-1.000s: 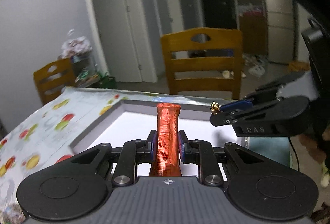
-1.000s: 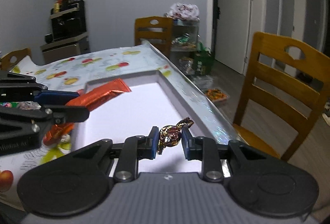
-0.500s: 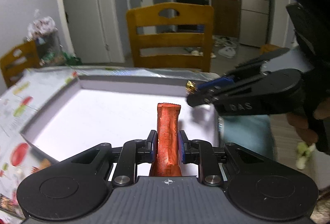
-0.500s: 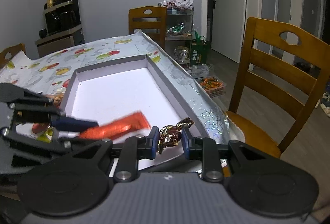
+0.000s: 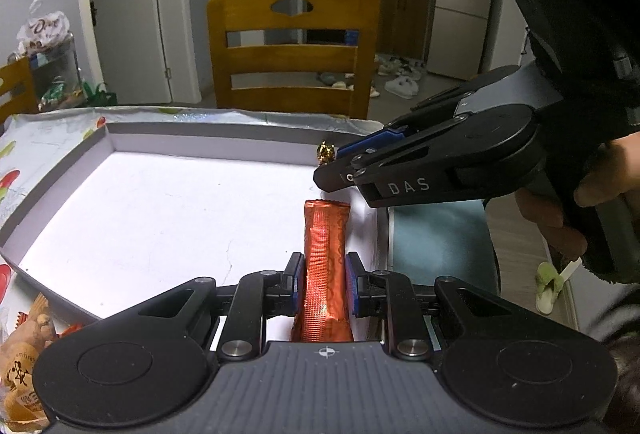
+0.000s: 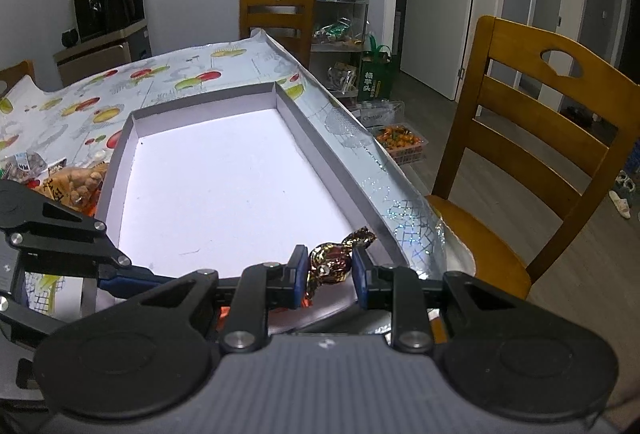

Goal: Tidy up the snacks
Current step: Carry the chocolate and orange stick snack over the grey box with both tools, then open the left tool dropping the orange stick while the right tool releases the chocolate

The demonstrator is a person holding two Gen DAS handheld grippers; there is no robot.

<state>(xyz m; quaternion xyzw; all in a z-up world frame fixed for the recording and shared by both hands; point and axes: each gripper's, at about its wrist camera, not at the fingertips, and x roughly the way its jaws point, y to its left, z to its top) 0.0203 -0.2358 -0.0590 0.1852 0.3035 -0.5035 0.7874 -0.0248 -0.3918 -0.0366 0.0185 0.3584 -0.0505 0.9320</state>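
Observation:
My left gripper (image 5: 322, 282) is shut on an orange foil snack bar (image 5: 325, 258) and holds it low over the near right part of a shallow white box (image 5: 168, 210). My right gripper (image 6: 330, 272) is shut on a gold-and-brown wrapped candy (image 6: 332, 262) over the box's (image 6: 224, 170) near right corner. The right gripper also shows in the left wrist view (image 5: 332, 170), candy tip (image 5: 326, 152) at its fingertips, just above the bar's far end. The left gripper's fingers (image 6: 120, 280) show at the left in the right wrist view.
The box lies on a table with a fruit-print cloth (image 6: 160, 82). Bagged snacks (image 6: 72, 182) lie left of the box, also in the left wrist view (image 5: 24, 346). Wooden chairs (image 5: 292, 50) (image 6: 536, 138) stand at the table's sides. A cluttered shelf (image 6: 340, 22) stands beyond.
Both grippers have come lower and nearer the box floor at its right end. The orange bar now lies flatter over the box. Both holds are unchanged.

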